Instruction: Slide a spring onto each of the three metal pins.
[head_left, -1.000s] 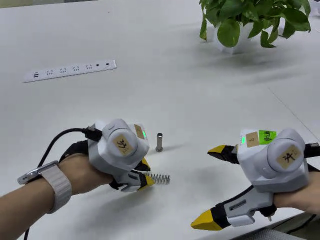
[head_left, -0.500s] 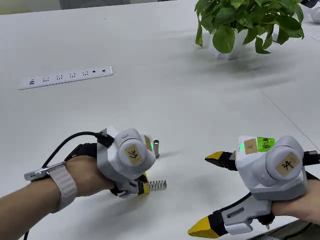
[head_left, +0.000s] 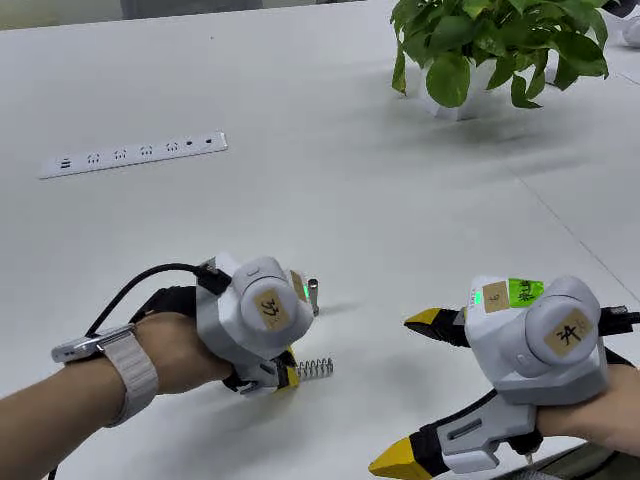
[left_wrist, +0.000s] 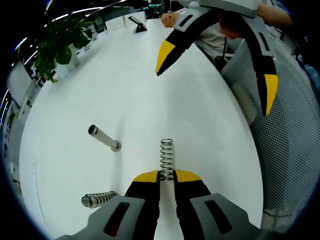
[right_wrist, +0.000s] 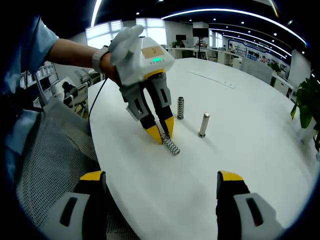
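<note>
My left gripper (head_left: 285, 372) is shut on one end of a bare spring (head_left: 314, 368), held roughly level close to the white table (head_left: 330, 190). The left gripper view has the spring (left_wrist: 166, 157) sticking out past the shut tips (left_wrist: 166, 176). A bare metal pin (head_left: 313, 296) stands upright just beyond it, partly behind the gripper body. In the left gripper view the pin (left_wrist: 104, 138) is to the left, and another pin with a spring on it (left_wrist: 100, 199) is nearer. My right gripper (head_left: 405, 392) stands open to the right, holding nothing.
A white power strip (head_left: 133, 156) lies at the far left of the table. A potted green plant (head_left: 500, 45) stands at the far right. A black cable (head_left: 130, 290) trails from the left gripper. The table's near edge runs by my right hand.
My left hand has rolled slightly and now covers part of the pin; the spring stays in its jaws. The right gripper has drifted a little left and lower. The head camera shifted.
</note>
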